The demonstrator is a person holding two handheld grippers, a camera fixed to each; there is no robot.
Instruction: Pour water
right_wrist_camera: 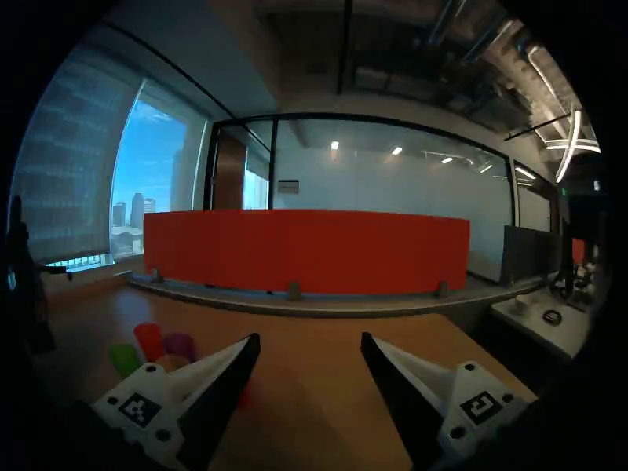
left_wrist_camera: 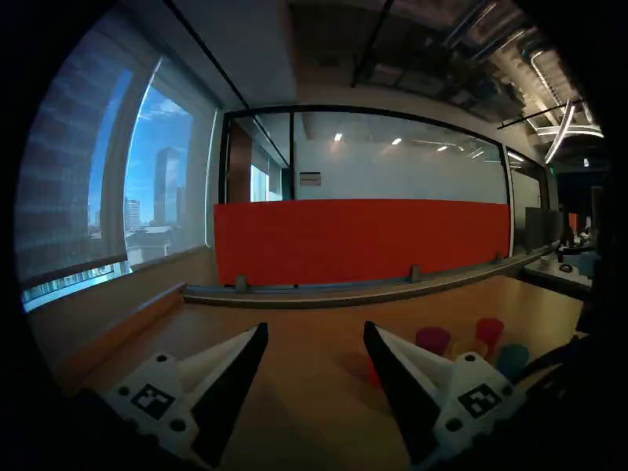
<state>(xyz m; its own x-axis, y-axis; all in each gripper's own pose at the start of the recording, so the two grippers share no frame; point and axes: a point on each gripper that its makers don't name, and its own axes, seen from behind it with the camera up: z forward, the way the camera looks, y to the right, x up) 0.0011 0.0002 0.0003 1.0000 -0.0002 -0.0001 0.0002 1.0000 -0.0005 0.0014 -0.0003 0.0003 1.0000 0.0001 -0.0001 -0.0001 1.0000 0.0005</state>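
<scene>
Jaws of the left gripper (left_wrist_camera: 315,326) stand apart with nothing between them, over bare wooden surface (left_wrist_camera: 314,392). Open room runs ahead to the far edge, where a red screen (left_wrist_camera: 361,239) stands. The cups (left_wrist_camera: 469,347) cluster on the surface just right of the right jaw, a blue one (left_wrist_camera: 512,359) nearest.

Jaws of the right gripper (right_wrist_camera: 310,339) are likewise apart and hold nothing, with clear wood (right_wrist_camera: 314,408) ahead up to the screen (right_wrist_camera: 306,251). Here the cups (right_wrist_camera: 147,340) sit left of the left jaw, a green one (right_wrist_camera: 123,359) outermost. Past the right jaw the surface ends beside a white desk (right_wrist_camera: 542,322).
</scene>
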